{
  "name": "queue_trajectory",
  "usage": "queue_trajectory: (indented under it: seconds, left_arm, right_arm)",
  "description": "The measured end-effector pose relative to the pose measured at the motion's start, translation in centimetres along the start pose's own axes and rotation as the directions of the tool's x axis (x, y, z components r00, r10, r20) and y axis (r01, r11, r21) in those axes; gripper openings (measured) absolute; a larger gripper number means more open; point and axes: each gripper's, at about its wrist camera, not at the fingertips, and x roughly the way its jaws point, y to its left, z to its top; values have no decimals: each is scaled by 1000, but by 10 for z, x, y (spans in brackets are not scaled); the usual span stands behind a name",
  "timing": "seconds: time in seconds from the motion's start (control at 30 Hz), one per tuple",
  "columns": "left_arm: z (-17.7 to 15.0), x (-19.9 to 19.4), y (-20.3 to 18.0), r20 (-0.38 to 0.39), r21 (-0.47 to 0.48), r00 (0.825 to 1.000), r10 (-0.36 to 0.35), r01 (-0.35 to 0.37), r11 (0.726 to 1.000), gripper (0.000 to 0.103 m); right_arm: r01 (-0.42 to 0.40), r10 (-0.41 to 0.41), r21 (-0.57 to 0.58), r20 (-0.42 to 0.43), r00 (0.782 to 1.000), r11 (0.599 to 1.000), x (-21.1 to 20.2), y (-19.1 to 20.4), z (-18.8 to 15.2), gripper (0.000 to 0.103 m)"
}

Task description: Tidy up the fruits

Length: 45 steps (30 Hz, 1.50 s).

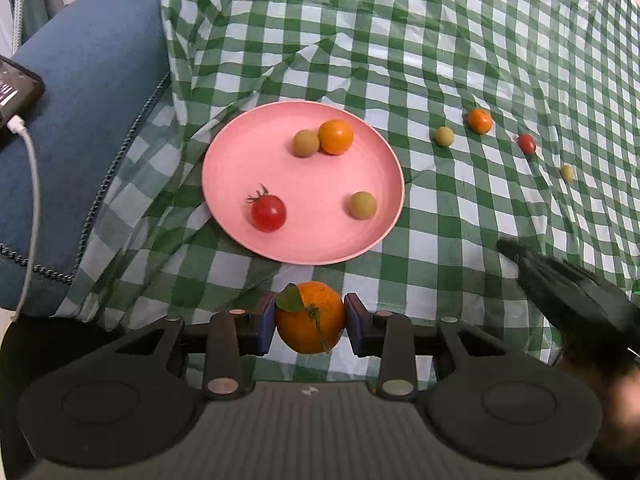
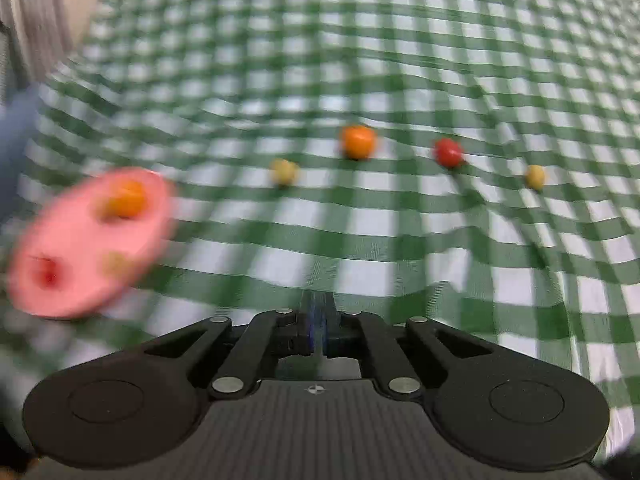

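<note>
My left gripper [image 1: 310, 320] is shut on an orange with a green leaf [image 1: 316, 320], held just in front of the pink plate [image 1: 304, 184]. On the plate lie a small orange [image 1: 336, 137], two yellow-green fruits [image 1: 306, 143] and a cherry tomato [image 1: 268, 213]. Loose on the checked cloth to the right are an orange [image 2: 359, 142], a red tomato [image 2: 449, 153] and two yellow-green fruits [image 2: 284, 172]. My right gripper [image 2: 318, 320] hangs over the cloth before them, its blue pads together with nothing between, in a blurred picture.
A green-and-white checked cloth [image 1: 440, 40] with creases covers the surface. A blue cushion [image 1: 92, 120] lies at the left with a phone [image 1: 16, 92] on a white cable. The right gripper's dark body [image 1: 568, 292] reaches in at the lower right.
</note>
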Motion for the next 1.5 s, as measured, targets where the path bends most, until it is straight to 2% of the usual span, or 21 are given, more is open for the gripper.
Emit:
queue_trajectory:
  seconds: [0.03,0.07,0.1,0.13,0.17,0.2,0.27,0.33,0.4,0.47,0.53,0.63,0.8,0.9,1.03,1.2,1.23,1.3,1.33,1.4,1.5]
  left_arm:
    - [-1,-5,6,9,-9,1000,2,-2,1000,40]
    - [-2,-7,9,17,-13,1000,6,-6,1000,40]
    - [-3,-9,13,23,-14,1000,13,-13,1000,40]
    - [-4,-12,18,27,-24,999,24,-23,999,40]
    - [-4,-14,23,24,-39,999,30,-29,999,40]
    - [-4,-16,28,22,-51,999,34,-33,998,40]
    - [-5,-23,37,38,-65,998,51,-49,997,40]
    - [-6,-27,45,44,-75,998,54,-50,996,40]
    - [-5,-27,52,41,-86,998,49,-45,995,40]
    - [-4,-26,56,50,-89,998,45,-41,995,40]
    - [-3,-23,58,51,-98,997,51,-46,994,40]
    - [-3,-22,60,45,-113,998,46,-41,993,40]
    - [1,-27,54,63,-95,997,32,-26,995,40]
    - [5,-30,48,86,-65,995,40,-35,997,40]
    - [18,-25,35,113,-7,992,49,-49,999,40]
    - [59,-2,13,79,66,996,29,-34,997,40]
    - [68,1,6,86,99,996,26,-35,994,40]
    - [88,8,-12,94,149,996,4,-18,989,40]
    - [101,14,-24,85,167,996,-23,9,986,40]
    - [123,28,-49,61,196,997,-56,43,980,40]
    - [159,56,-93,55,259,994,-95,78,963,40]
  right_arm:
    - [-114,108,-125,-58,992,986,-7,22,-8,63]
    - [-208,170,-335,-138,976,919,-9,54,-24,101]
    - [-243,182,-488,-169,969,838,-8,79,-41,93]
    - [-289,198,-560,-218,956,777,0,97,-52,88]
    - [-380,242,-587,-303,922,715,12,110,-62,77]
    - [-398,241,-607,-327,914,688,23,117,-65,72]
    - [-297,195,-637,-228,954,711,28,119,-59,74]
    - [-227,175,-545,-146,974,807,25,100,-33,76]
    - [-136,141,-449,-22,990,883,12,70,-15,92]
    - [-28,65,-389,82,994,921,11,40,-8,100]
    - [61,-37,-341,77,996,938,27,13,-1,102]
    - [147,-127,-239,98,987,960,51,-19,5,102]
    - [301,-286,-106,136,949,948,102,-50,16,102]
    - [291,-292,30,130,948,956,126,-69,28,103]
    - [319,-318,16,126,940,948,146,-72,45,102]
    - [296,-292,-25,105,951,955,147,-79,51,102]
    - [319,-313,-46,98,945,947,150,-78,57,102]
    - [424,-420,-10,130,898,905,135,-85,58,102]
    - [440,-439,24,133,889,898,127,-91,57,102]
    - [411,-416,72,105,903,909,119,-106,57,102]
    - [416,-420,65,69,905,907,120,-122,67,102]
